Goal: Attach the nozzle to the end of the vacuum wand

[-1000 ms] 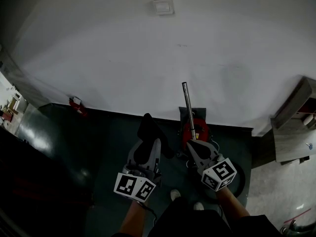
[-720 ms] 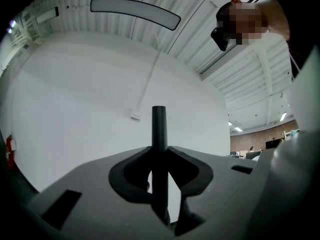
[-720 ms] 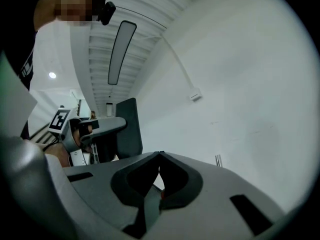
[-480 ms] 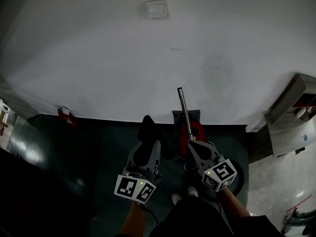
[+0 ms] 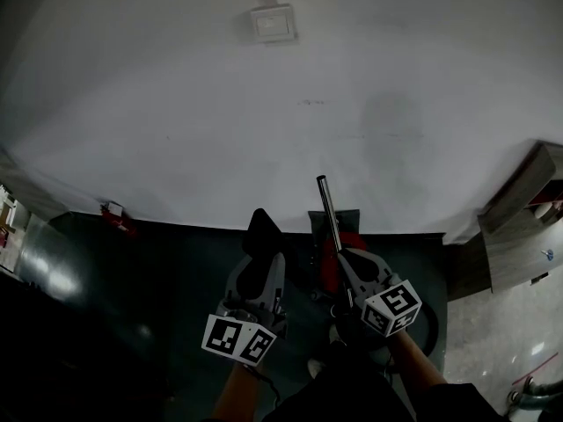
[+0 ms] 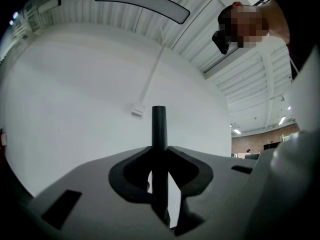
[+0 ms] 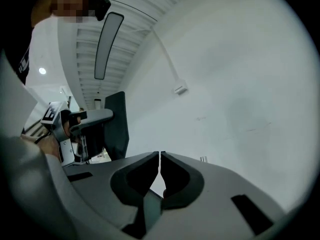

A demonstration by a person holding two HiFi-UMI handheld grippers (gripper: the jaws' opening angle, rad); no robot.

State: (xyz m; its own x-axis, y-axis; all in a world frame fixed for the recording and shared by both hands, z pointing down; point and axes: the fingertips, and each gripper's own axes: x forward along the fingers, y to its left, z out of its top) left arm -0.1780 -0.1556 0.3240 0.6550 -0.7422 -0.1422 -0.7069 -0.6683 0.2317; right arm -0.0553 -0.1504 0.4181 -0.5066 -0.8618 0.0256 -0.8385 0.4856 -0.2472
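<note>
My left gripper [image 5: 257,271] is shut on the black nozzle [image 5: 261,229]. In the left gripper view the nozzle's round neck [image 6: 159,129] stands upright between the pads. The silver vacuum wand [image 5: 326,211] slants up towards the white wall, and its lower part passes along the left side of my right gripper [image 5: 345,258]. The right jaws are closed pad to pad, with only a sliver of wall showing between them; I cannot tell whether they pinch any part of the wand. In the right gripper view the left gripper [image 7: 75,126] and the nozzle [image 7: 116,129] are at the left.
The red vacuum body [image 5: 332,246] sits on the dark floor beneath the wand, close to the wall. A white switch box [image 5: 271,23] is on the wall above. A small red object [image 5: 115,214] lies at the wall's foot on the left, and a wooden shelf [image 5: 519,222] stands at the right.
Both grippers have moved together towards the wall, and their grips look unchanged. The wall's foot and the vacuum now lie closer in the head view.
</note>
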